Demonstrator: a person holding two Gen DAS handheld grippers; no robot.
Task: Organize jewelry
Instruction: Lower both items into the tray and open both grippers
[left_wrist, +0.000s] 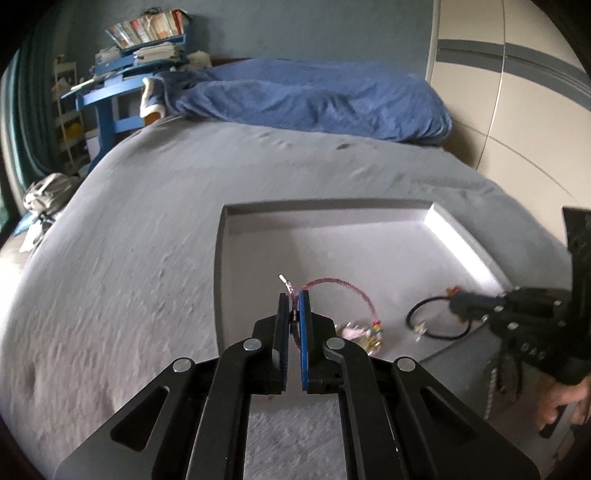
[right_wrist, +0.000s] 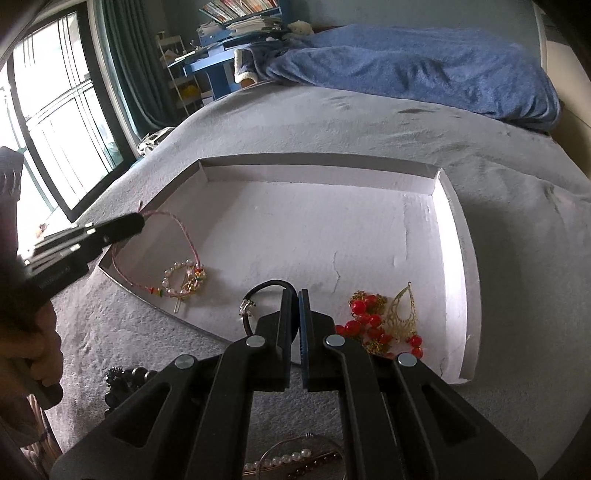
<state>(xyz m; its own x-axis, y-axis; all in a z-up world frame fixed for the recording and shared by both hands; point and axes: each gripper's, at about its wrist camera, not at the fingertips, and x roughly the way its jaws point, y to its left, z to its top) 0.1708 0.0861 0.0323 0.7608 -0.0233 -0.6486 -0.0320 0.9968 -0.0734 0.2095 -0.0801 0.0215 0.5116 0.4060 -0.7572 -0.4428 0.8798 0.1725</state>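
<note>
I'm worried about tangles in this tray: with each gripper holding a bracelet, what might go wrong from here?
1. The left gripper pinches the pink braided bracelet, whose lower end lies among the pearl ring and its charms; pulling may drag them along.
2. The right gripper is shut on the black cord bracelet, close beside the red beads; a sideways move could snag them.
3. The pink bracelet hangs over the tray's near edge and may slip onto the bed.

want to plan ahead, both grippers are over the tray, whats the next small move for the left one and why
Probably lower and open the left gripper: it pinches the pink cord bracelet, whose beaded end already lies on the tray floor.
</note>
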